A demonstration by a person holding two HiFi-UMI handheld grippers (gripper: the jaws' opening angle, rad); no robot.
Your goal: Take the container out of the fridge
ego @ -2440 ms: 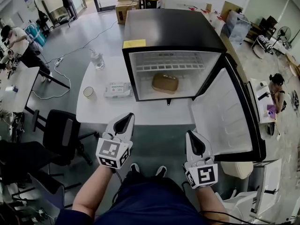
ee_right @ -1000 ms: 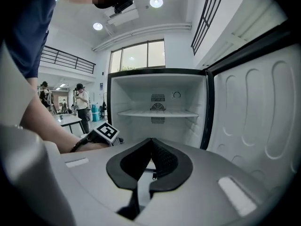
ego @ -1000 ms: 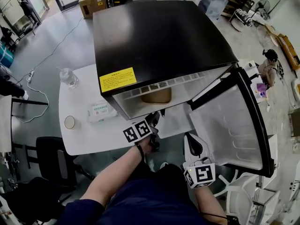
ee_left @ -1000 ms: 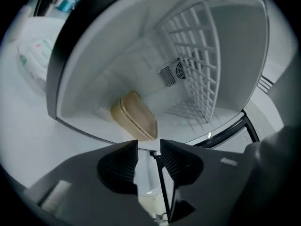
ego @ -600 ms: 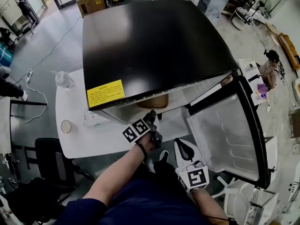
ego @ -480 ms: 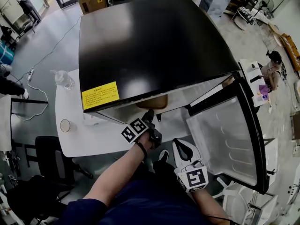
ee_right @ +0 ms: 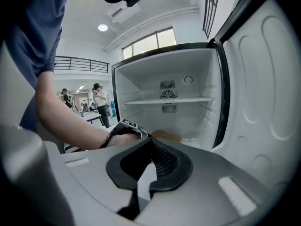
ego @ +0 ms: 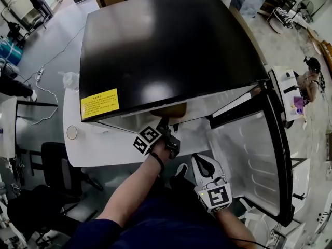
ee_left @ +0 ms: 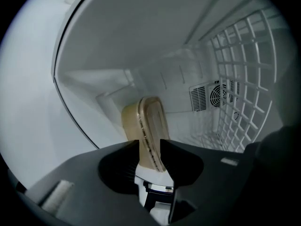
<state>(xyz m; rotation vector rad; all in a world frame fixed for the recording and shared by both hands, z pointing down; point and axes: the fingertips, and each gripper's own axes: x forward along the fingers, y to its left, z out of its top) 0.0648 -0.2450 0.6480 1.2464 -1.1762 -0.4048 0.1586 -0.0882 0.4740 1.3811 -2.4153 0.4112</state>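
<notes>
The fridge (ego: pixel 171 45) door (ego: pixel 249 160) stands open at three o'clock. My left gripper (ego: pixel 165 124) reaches inside, its jaws partly closed and clamped on the rim of the tan container (ee_left: pixel 146 124), which lies on the fridge floor at twelve o'clock. My right gripper (ego: pixel 205 162), at five o'clock, has its jaws together and empty. I judge the grasp made; drawing the container out is left.

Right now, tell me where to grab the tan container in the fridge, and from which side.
Grip its near edge, coming straight in through the open fridge front. The container is flat, lying on the fridge floor with that edge facing outward, so its top and bottom faces fit a pinch. The left claw is closed on it there.
</notes>
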